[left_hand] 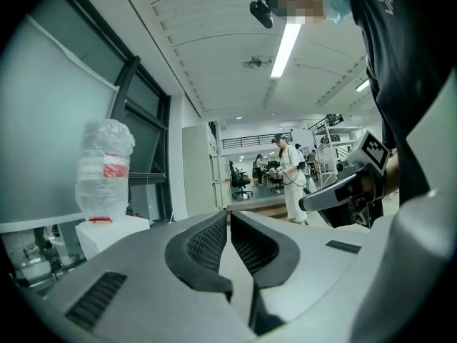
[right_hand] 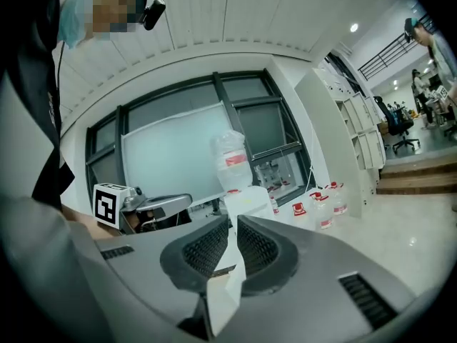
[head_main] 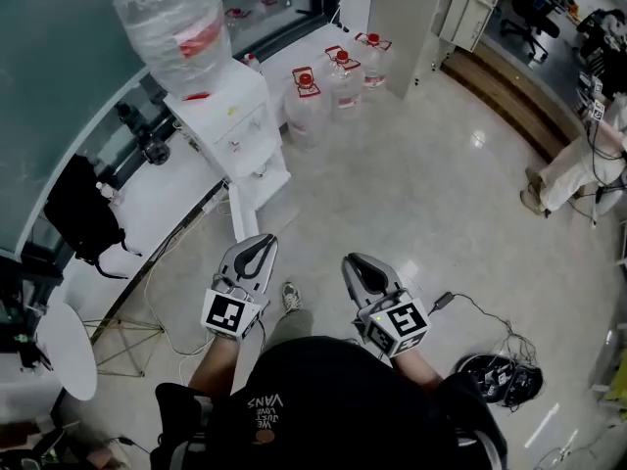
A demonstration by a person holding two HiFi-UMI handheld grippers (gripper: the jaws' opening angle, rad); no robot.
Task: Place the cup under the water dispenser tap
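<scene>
Head view: left gripper [head_main: 257, 241] and right gripper [head_main: 358, 260], both clenched empty, sit well apart from the far-left water dispenser [head_main: 230, 116]; no cup is visible, so they risk arriving empty-handed.

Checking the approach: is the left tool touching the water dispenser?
Apart. In the left gripper view the water dispenser stands well beyond the shut left tool.

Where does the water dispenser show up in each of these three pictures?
Head view: the water dispenser stands at the upper left.
Left gripper view: low at the left side.
Right gripper view: near the centre.
Shared landmark: the upturned bottle with a red label on top of it, also seen at and.
</scene>
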